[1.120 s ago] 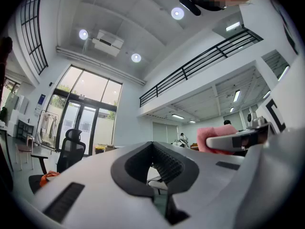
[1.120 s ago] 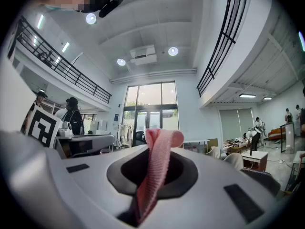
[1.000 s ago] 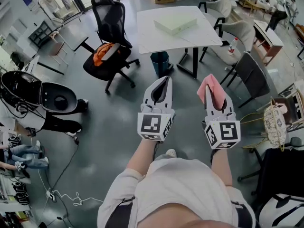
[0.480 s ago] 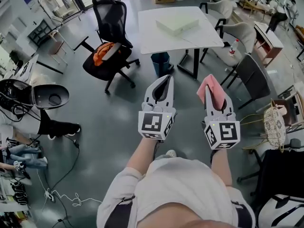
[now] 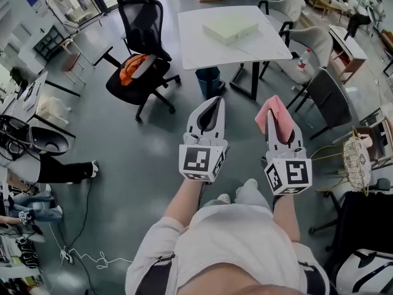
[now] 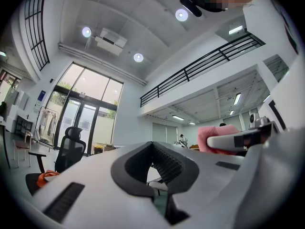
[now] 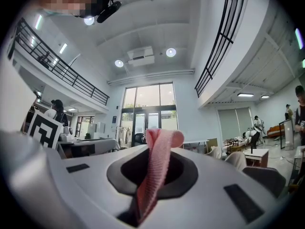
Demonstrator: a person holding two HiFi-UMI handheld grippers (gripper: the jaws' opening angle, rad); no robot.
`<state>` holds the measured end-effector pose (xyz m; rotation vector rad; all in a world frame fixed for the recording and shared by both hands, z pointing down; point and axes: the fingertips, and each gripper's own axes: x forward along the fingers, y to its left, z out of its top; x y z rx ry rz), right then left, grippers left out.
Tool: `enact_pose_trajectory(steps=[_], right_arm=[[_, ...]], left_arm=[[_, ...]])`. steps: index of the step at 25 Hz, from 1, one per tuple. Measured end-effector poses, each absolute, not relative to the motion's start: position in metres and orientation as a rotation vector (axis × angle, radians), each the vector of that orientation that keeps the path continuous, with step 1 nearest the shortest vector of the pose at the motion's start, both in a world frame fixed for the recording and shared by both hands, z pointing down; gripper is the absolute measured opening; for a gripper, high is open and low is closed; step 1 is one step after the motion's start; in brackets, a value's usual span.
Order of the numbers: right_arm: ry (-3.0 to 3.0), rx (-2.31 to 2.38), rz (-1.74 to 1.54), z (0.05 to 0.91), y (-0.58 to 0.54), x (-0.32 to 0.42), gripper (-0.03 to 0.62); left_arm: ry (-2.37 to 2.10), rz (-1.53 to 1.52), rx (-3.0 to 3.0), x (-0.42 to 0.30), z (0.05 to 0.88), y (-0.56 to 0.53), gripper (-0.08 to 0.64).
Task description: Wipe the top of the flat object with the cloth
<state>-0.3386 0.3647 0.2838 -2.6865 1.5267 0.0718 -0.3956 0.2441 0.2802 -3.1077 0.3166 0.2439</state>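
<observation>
Two tools hover over the floor: the right tool pinches a pink cloth, the left tool is pressed together, empty.

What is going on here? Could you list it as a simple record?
Setting: large open office hall, seen from above
Left hand-held gripper: shut, empty
Right hand-held gripper: shut on pink cloth
Flat object: pale box lying on white table, beyond both hand-held grippers
Wiping: not yet begun; the cloth is held in the air, well short of the table
Nearby: black office chair to the left of the table
</observation>
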Motion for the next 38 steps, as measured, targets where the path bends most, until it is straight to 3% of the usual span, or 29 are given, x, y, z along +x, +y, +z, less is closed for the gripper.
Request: enact_pose_trajectory(steps=[38], right_arm=[[1.723,-2.512,0.060,0.281,0.213,-0.044,0.031]], left_arm=[[0.582,0.244,-3.060,-0.125,0.277,0.103,0.014]])
